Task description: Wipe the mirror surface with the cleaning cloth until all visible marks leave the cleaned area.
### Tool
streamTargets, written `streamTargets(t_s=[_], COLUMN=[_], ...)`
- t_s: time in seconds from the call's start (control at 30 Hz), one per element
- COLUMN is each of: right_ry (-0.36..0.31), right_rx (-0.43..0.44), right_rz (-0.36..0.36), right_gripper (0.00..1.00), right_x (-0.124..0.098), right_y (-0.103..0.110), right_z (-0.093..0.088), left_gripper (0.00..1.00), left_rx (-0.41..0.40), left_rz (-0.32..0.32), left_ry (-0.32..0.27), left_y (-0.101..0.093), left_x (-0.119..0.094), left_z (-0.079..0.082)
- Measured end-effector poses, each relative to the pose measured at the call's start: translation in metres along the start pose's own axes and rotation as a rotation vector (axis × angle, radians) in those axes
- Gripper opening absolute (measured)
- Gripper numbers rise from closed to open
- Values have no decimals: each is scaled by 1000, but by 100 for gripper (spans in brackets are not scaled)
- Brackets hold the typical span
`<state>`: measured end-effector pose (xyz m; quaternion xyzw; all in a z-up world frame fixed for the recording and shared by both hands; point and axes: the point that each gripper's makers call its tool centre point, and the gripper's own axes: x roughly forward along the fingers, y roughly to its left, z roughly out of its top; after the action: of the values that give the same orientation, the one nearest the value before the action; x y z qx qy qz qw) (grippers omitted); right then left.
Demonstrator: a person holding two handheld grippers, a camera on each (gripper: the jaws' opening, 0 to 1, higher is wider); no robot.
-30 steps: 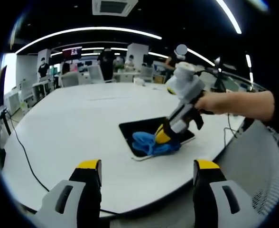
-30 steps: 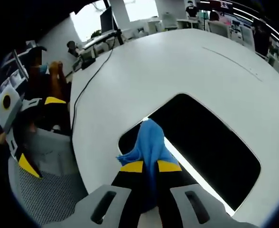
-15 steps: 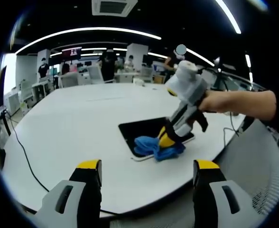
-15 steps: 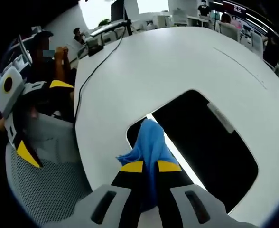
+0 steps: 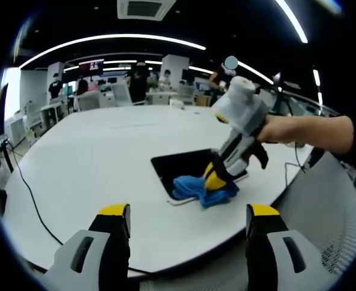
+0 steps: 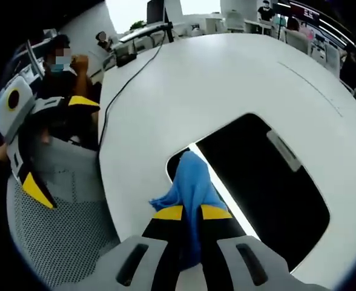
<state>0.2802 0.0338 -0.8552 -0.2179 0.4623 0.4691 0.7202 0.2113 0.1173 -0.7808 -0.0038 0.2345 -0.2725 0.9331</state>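
In the left gripper view, the left tool [image 5: 181, 219] hangs off the near edge of the white tabletop [image 5: 99, 157], its two yellow-tipped jaws standing well apart with nothing between them. The mirror [image 5: 190, 167], a dark rounded slab, lies flat on the tabletop toward the edge nearest the person's side. The right tool [image 5: 213, 180] comes in from the right of this view, held by a hand [image 5: 275, 130], and tilts down onto the mirror's near corner. The blue cleaning cloth [image 5: 196, 188] is bunched under that tool's yellow tips, lying partly on the mirror and partly over its near rim onto the tabletop. A black cable [image 5: 29, 194] trails across the tabletop, well apart from the mirror. Beyond the tabletop there are desks and people in the background.

In the right gripper view, the right tool [image 6: 191, 212] has its jaws drawn together, clamped on the cleaning cloth [image 6: 191, 182], which fans out ahead of the tips over the mirror's [image 6: 269, 188] near end. A bright strip of reflected light runs along the mirror just beside the cloth. The left tool [image 6: 26, 145] shows off the tabletop's [image 6: 226, 79] edge, well apart from the mirror, above a grey mesh chair [image 6: 63, 224]. A cable [image 6: 126, 85] runs over the tabletop toward the far desks.
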Motion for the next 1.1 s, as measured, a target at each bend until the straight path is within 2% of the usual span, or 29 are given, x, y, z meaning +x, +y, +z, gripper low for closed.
streamTargets(t_s=[0.4, 1.1], right_ry=[2, -7], right_rx=[17, 97], right_rz=[10, 10], right_gripper=[3, 3], right_x=[-3, -20], right_y=[0, -16], right_z=[-5, -31], left_gripper=[79, 78], left_rx=[-2, -5], left_rz=[4, 5], left_ry=[0, 6], left_y=[1, 1], left_x=[0, 0], left_z=[0, -1])
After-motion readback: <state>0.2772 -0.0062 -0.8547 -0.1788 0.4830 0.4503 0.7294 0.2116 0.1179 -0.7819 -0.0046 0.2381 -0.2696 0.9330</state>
